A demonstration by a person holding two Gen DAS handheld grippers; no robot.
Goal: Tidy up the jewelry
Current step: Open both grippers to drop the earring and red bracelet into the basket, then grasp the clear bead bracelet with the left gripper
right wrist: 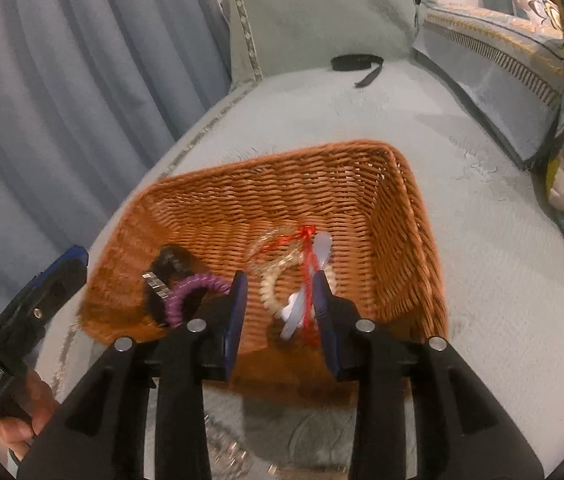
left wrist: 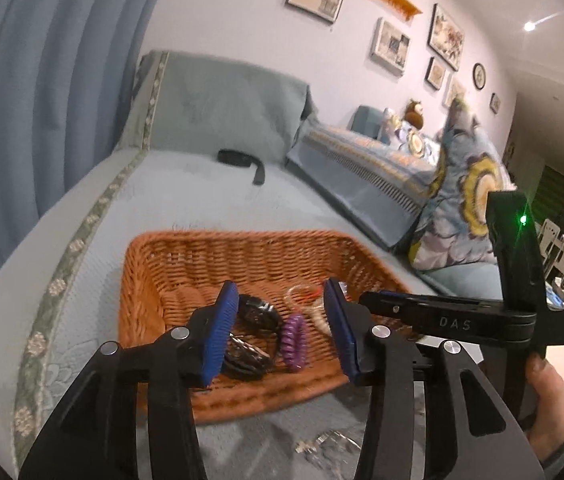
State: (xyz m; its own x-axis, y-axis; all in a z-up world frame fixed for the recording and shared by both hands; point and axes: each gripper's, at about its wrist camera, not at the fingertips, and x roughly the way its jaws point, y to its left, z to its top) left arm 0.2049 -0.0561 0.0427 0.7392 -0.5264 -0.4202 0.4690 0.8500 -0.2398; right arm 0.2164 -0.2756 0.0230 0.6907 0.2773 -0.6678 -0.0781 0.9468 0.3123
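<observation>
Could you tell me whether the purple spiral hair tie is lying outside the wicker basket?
No, the purple spiral hair tie lies inside the wicker basket, on its floor beside a dark watch.

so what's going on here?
A person holds a gripper in each hand over an orange wicker basket on a pale blue sofa cover. Both grippers, left and right, are open above the jewelry in it: a purple coil bracelet, black watches, a beaded piece with red cord.

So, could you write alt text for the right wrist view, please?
The open right gripper hangs over a wicker basket on a sofa; inside lie a purple coil bracelet, a pale beaded bracelet and a red cord.
</observation>
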